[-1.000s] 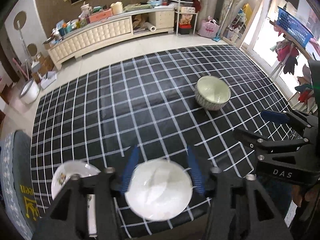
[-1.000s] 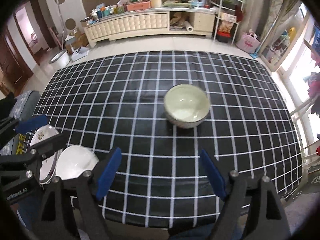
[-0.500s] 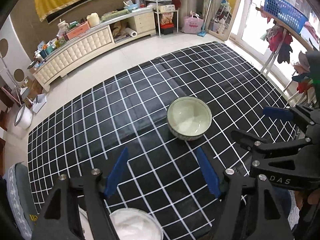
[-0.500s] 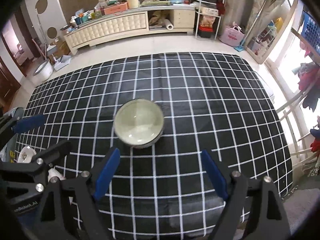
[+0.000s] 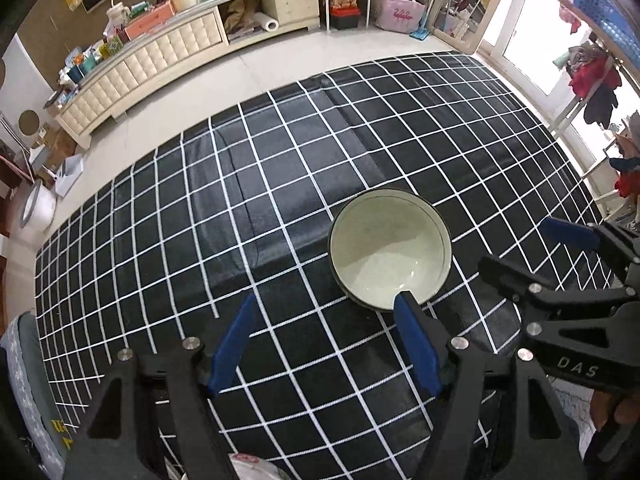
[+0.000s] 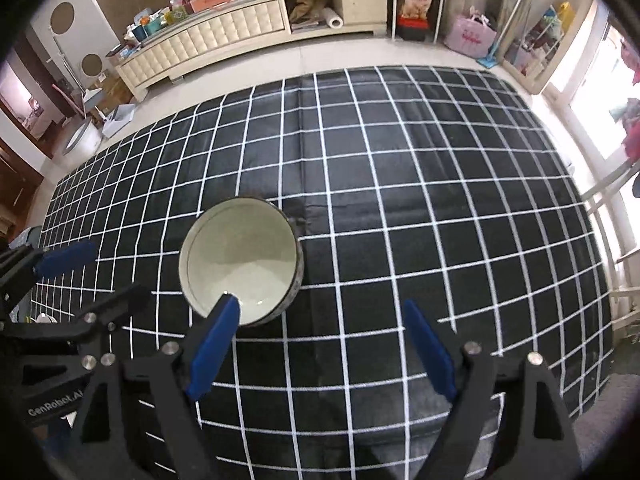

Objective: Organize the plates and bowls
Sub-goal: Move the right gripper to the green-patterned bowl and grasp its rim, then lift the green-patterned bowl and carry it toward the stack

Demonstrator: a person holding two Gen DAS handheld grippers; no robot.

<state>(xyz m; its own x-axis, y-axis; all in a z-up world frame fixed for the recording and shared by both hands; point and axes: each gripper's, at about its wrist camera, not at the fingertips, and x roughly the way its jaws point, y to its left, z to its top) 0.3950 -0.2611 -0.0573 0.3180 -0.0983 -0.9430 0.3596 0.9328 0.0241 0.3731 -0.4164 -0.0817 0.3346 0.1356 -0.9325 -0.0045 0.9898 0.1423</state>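
In the left wrist view, the pale green glazed ceramic bowl with a dark rim is now seen just ahead and to the right, on the black tablecloth with a white grid. A second ago the white round plate was framed between these fingers; only a pale sliver, probably that plate's edge, is now caught at the bottom border. The plate has thus been passed over, and the bowl is judged to be the next thing to be collected. The left gripper is spread wide with nothing between its blue pads; the right pad's tip is drawn across the bowl's near rim, though contact cannot be confirmed.

In the right wrist view, the bowl is found larger and further left than half a second ago, so this tool has also been brought closer. The right gripper is likewise held wide apart and empty, its left pad overlapping the bowl's near rim.
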